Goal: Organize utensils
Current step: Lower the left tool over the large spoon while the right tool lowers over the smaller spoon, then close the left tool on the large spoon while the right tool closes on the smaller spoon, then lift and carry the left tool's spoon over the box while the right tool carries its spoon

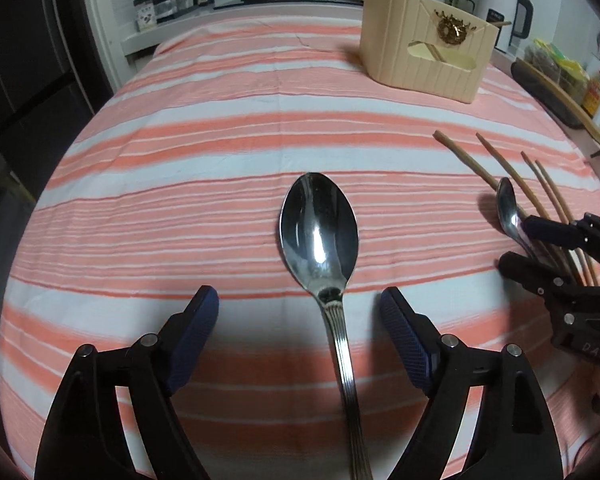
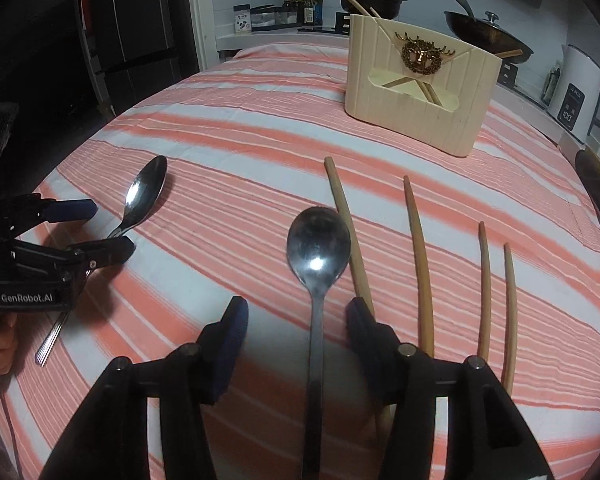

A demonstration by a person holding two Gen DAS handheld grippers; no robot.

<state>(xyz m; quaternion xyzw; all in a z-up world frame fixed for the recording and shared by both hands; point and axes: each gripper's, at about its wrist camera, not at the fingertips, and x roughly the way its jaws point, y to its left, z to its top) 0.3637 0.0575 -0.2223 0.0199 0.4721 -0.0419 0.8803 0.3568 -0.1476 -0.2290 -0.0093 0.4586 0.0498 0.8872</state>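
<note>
We hold the left gripper [image 1: 300, 312] wide over the ribbed spoon [image 1: 320, 232], handle centred between the jaws, ungripped. The right gripper [image 2: 298, 320] straddles the plain spoon [image 2: 318, 248] likewise, half open, ready to carry to the holder [image 2: 416, 96].

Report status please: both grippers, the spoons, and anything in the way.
Left gripper open astride ribbed spoon. Right gripper open astride plain spoon. Neither gripped. Chopstick close beside right gripper; holder path clear.
</note>
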